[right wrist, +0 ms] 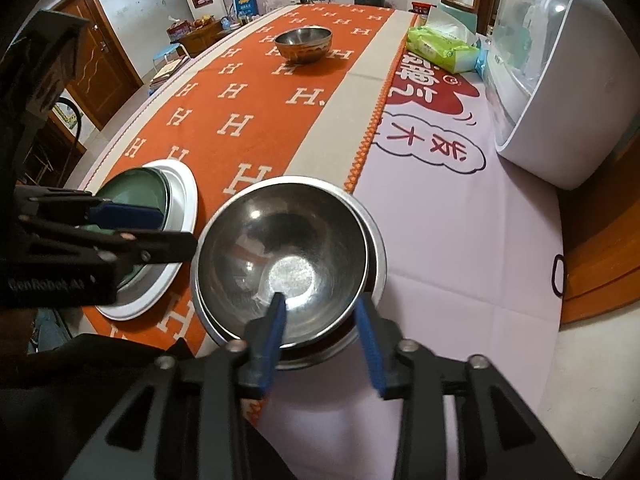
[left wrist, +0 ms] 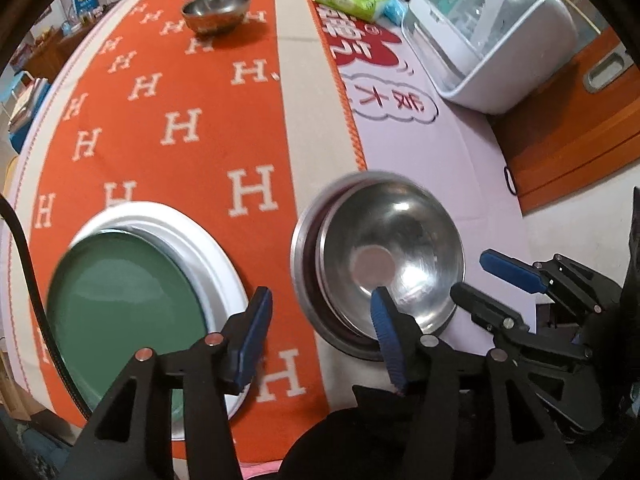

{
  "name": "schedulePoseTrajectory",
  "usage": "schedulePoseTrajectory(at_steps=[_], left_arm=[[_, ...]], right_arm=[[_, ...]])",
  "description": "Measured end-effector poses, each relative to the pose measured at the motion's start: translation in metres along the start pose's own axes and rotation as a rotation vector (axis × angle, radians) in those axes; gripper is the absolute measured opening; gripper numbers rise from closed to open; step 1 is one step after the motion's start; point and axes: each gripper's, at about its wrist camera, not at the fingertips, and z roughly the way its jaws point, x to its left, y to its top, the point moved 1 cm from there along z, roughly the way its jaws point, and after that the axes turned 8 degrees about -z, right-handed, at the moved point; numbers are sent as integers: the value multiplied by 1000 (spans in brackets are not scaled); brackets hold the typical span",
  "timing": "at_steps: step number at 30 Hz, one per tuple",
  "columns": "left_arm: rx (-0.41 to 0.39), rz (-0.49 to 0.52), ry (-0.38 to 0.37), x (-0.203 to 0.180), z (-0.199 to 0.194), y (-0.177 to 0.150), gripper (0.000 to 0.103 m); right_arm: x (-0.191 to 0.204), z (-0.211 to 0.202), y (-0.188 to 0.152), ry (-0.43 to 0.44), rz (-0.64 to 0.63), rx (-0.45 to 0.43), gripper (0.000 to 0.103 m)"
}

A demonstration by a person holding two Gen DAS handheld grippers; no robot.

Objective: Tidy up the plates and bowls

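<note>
The right gripper (right wrist: 322, 336) sits over the near rim of the top bowl (right wrist: 280, 256), its 2 blue fingers parted, one inside the bowl and one outside the wall. They straddle the rim, but I cannot tell whether they pinch it. That bowl is nested in a second steel bowl (right wrist: 374, 240), which lies across the edge of the orange cloth (right wrist: 248, 92) and the pale mat (right wrist: 460, 240); nesting saves room, which is likely why they are stacked.

The left gripper (left wrist: 320, 328) is wide open and grips nothing; it hangs over the cloth between the stack and the plates. Its right finger overlaps the bowl's near edge in the left view, though contact is unclear.

Left of the bowls, a green plate (left wrist: 128, 312) lies on a white plate (left wrist: 200, 248), slightly off centre, so plates already form 1 pile.

A third bowl (right wrist: 303, 43) stands alone, well apart at the far end of the cloth. It probably belongs on the nested pair, which would finish the sorting.
</note>
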Motion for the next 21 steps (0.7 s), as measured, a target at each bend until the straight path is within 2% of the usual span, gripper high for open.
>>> schedulePoseTrajectory(at_steps=[9, 11, 13, 18, 21], left_arm=[[-73, -39, 49, 27, -37, 21, 69], [-93, -53, 53, 37, -48, 25, 77], [-118, -71, 67, 52, -61, 31, 78], [-150, -102, 107, 92, -85, 46, 78], [-172, -108, 160, 122, -101, 61, 79]], right_arm=[[7, -4, 28, 7, -10, -27, 46], [9, -5, 41, 2, -24, -39, 47], [13, -5, 55, -4, -36, -53, 54], [23, -6, 93, -3, -47, -94, 58], [29, -5, 122, -3, -33, -124, 60]])
